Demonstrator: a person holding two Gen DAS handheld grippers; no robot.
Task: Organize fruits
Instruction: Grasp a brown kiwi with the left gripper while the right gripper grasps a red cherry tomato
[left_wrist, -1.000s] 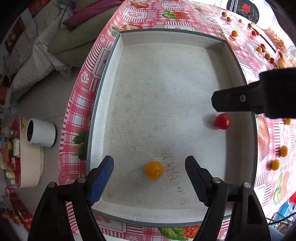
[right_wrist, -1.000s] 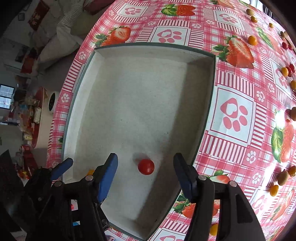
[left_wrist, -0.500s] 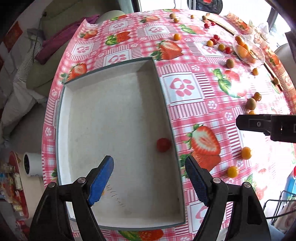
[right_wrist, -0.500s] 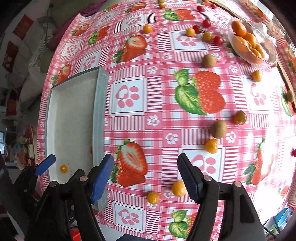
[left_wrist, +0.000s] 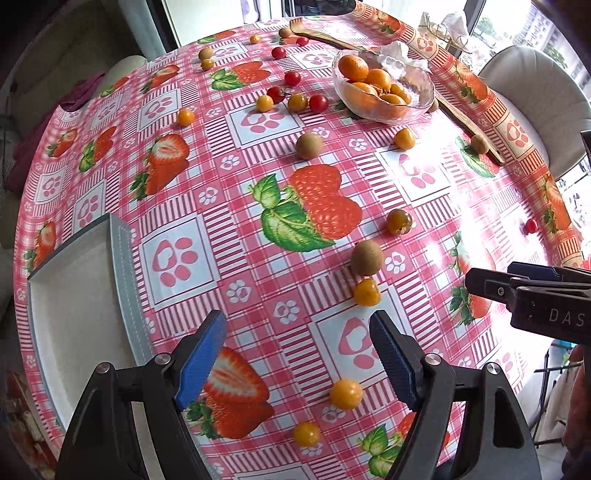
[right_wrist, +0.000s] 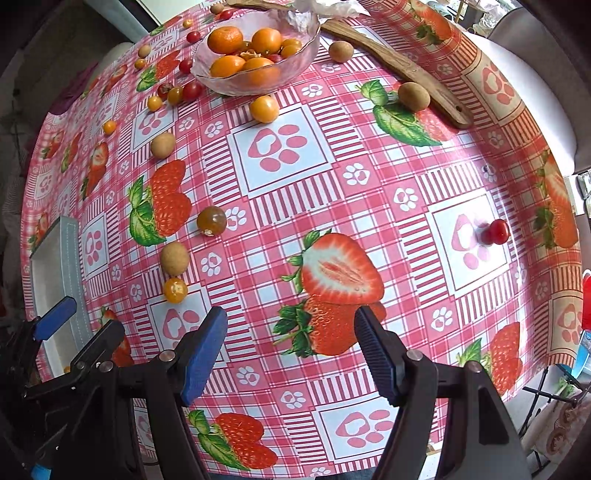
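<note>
Small fruits lie scattered on a strawberry-print tablecloth. My left gripper (left_wrist: 297, 354) is open and empty above the cloth; an orange cherry tomato (left_wrist: 345, 394) lies just below and between its fingers, another (left_wrist: 366, 292) beyond, beside a brown longan (left_wrist: 366, 257). My right gripper (right_wrist: 291, 350) is open and empty over a printed strawberry; a red cherry tomato (right_wrist: 496, 231) lies far right. The grey tray (left_wrist: 122, 266) is at the left edge and also shows in the right wrist view (right_wrist: 70, 251).
A glass bowl (left_wrist: 384, 110) of oranges stands at the back, also in the right wrist view (right_wrist: 258, 83), with several cherry tomatoes near it. A wooden utensil (right_wrist: 399, 70) lies at the back right. The table edge runs close on the right and front. A white chair (left_wrist: 535, 92) stands beyond.
Both grippers have swung right, away from the tray with the red and orange tomatoes in it, and now look over the open tablecloth. Both stayed open and empty.
</note>
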